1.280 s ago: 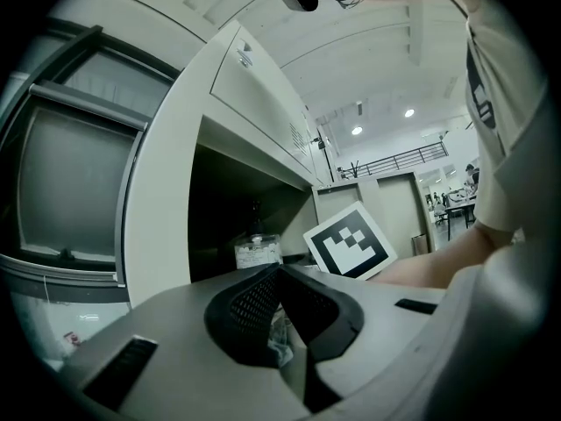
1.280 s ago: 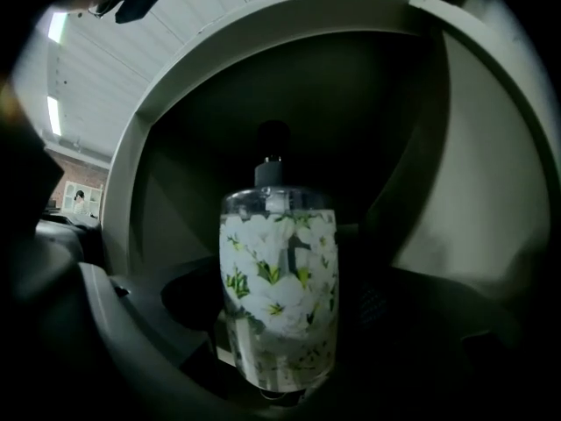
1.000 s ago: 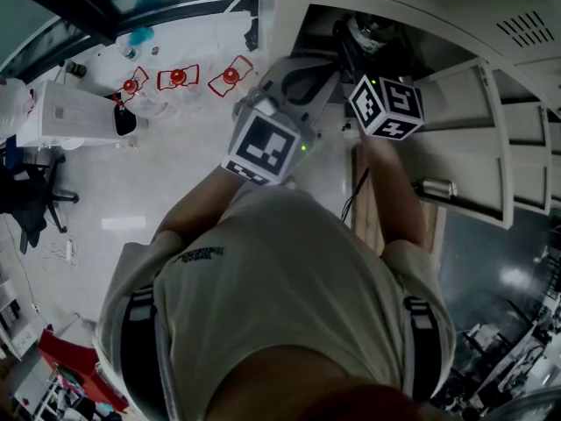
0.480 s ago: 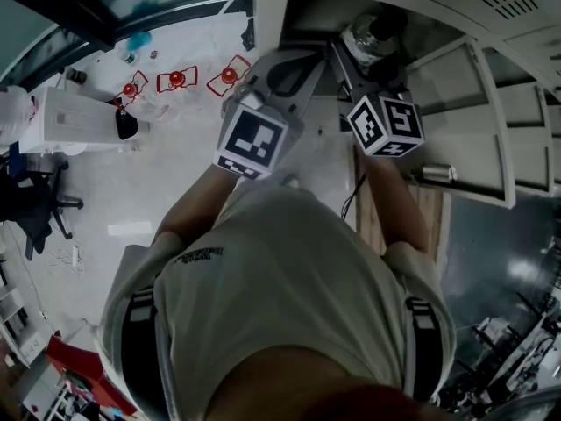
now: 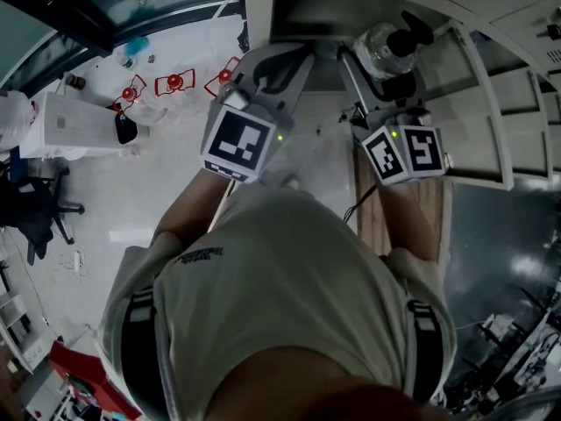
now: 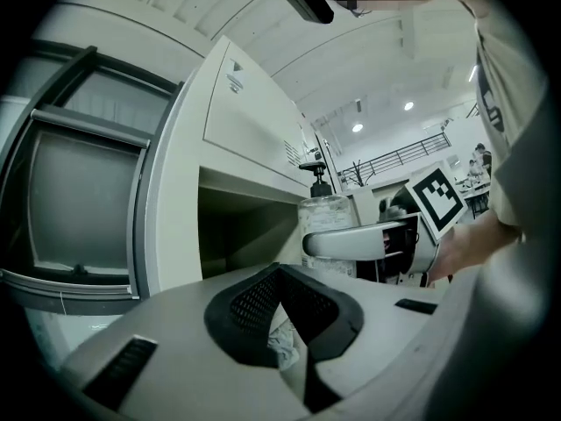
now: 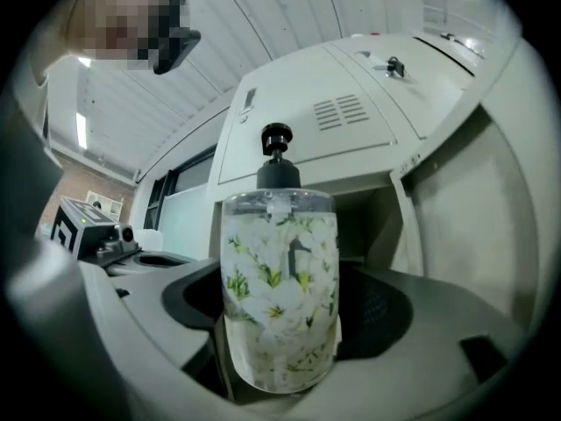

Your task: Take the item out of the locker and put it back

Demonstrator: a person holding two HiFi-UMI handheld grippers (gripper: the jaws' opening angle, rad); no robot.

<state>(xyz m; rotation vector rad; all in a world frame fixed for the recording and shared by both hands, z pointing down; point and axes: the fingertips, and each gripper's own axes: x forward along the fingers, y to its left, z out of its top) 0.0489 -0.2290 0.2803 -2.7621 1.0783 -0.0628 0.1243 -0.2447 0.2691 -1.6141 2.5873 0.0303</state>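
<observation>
Two grippers: one in each hand of a person seen from above. The left gripper (image 5: 289, 60) and the right gripper (image 5: 386, 64) both point level at a pale grey metal locker (image 5: 263, 7).
Task item: a clear, round plastic pump bottle (image 7: 280, 305) printed with white flowers and green leaves, with a black pump head (image 7: 278, 160) on top.
Writing on the bottle: no brand or words can be read; only the flower print shows.
Other markings: each gripper carries a cube (image 5: 237, 143) with black-and-white square markers. A small sticker (image 6: 234, 75) on the locker front above the opening and the print on the person's beige shirt (image 5: 200, 254) are both too small to read.
Right fingers: spread wide and clamped on the bottle, with a black mesh pad (image 7: 386, 310) pressed against each side of its lower half.
Bottle against the fingers: it stands upright between them. Its base sits low in the gap and its pump head rises well above the pads.
Bottle's place: outside the locker, just in front of the mouth of the open compartment (image 5: 316, 11), near the swung-out door (image 5: 478, 103).
Left fingers: the tips are together, and nothing is clamped between them.
Left gripper's place: just beside the right gripper, in front of the compartment's left edge and clear of the bottle.
Seen from the left gripper view: one pale finger of the right gripper crosses the front of the bottle, with the dark compartment opening to its left.
</observation>
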